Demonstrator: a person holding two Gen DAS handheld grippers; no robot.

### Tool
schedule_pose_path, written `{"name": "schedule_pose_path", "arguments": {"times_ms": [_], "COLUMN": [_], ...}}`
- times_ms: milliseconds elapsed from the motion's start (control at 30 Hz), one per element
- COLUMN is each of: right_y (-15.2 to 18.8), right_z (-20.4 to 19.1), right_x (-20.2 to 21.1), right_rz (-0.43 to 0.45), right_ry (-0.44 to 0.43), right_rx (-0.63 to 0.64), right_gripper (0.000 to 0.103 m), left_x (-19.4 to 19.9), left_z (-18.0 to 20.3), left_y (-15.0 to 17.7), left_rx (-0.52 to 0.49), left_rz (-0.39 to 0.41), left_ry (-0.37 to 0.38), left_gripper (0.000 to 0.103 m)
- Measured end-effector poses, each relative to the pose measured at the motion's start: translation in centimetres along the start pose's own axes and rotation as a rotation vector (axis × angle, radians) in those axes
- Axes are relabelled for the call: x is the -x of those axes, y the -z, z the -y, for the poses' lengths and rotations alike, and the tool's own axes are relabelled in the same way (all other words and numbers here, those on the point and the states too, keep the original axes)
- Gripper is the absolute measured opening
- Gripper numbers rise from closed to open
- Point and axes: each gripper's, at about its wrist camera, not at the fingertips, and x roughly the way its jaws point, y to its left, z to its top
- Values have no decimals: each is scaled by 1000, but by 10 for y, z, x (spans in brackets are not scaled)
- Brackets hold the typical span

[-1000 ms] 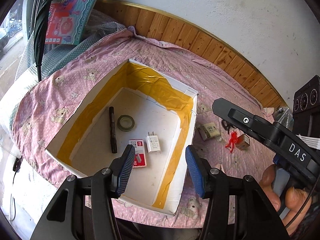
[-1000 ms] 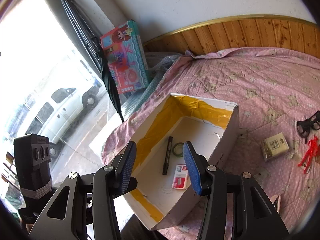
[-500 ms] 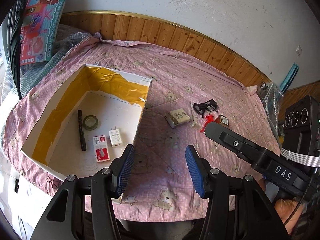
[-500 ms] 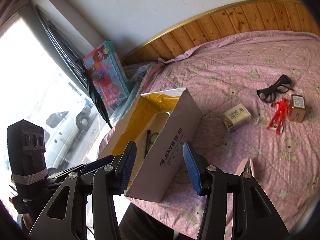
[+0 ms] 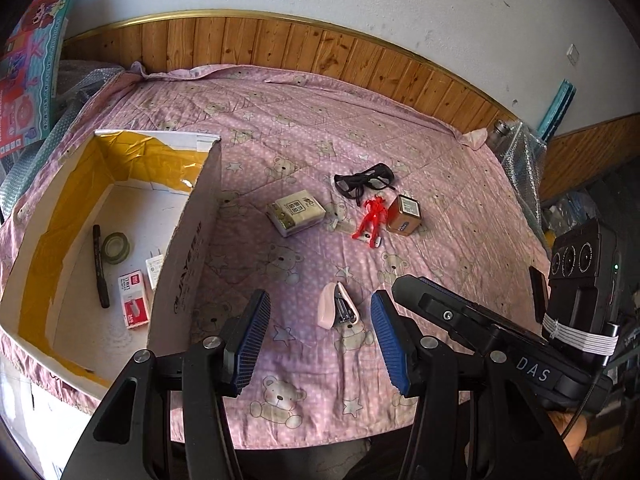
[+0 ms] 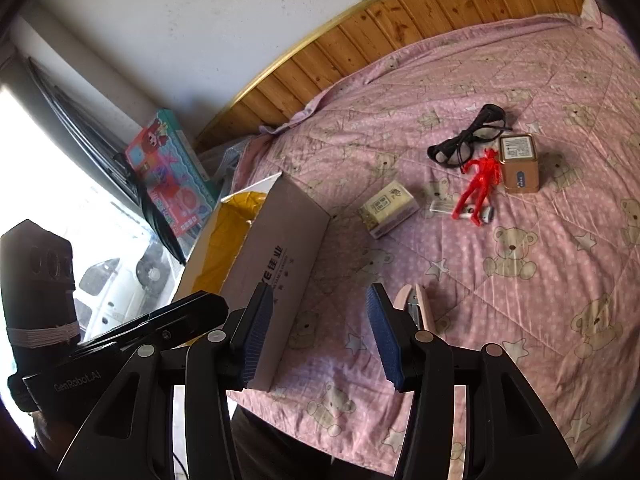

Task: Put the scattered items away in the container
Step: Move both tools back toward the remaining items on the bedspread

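Grippers, left gripper [image 5: 316,338] and right gripper [image 6: 320,334], both gape empty above the bed [image 5: 440,248] beside the box [image 5: 192,240], nearest the pink stapler [image 5: 338,310]: light, rigid, probably slick, best pinched across its narrow sides.

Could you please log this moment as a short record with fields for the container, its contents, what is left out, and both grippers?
container: box, open top, on the quilt
inside: marker, tape, staple box, charger
still out: stapler, carton, glasses, red figure, tin
left gripper: jaws open, empty, above the stapler
right gripper: jaws open, empty
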Motion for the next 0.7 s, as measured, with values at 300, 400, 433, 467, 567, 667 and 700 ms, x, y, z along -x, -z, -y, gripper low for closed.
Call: {"name": "schedule_pose_path", "arguments": {"times_ms": [300, 400, 433, 467, 567, 667, 700], "right_y": [-10, -16, -18, -20, -29, -38, -41], "right_z": [43, 57, 61, 66, 82, 96, 100], "right_x": [-7, -12, -15, -17, -28, -41, -45], "right_rz": [-10, -11, -11, -12, -17, -25, -27], "right_ry": [61, 94, 103, 116, 151, 175, 181], "right_rx": [-65, -76, -80, -82, -93, -103, -106], "right_gripper": [53, 53, 53, 52, 52, 52, 52], "left_x": [-51, -68, -75, -81, -102, -124, -132], "left_z": [15, 16, 15, 15, 14, 9, 7], "left_y": [-20, -29, -32, -35, -43, -51, -53], "left_rx": [-16, -16, -14, -10, -14, -15, -14], "left_rz": [-62, -72, -79, -84, -99, -119, -127], "left_ry": [23, 26, 17, 14, 6, -8, -20], "left_gripper": [54, 54, 54, 55, 56, 56, 56]}}
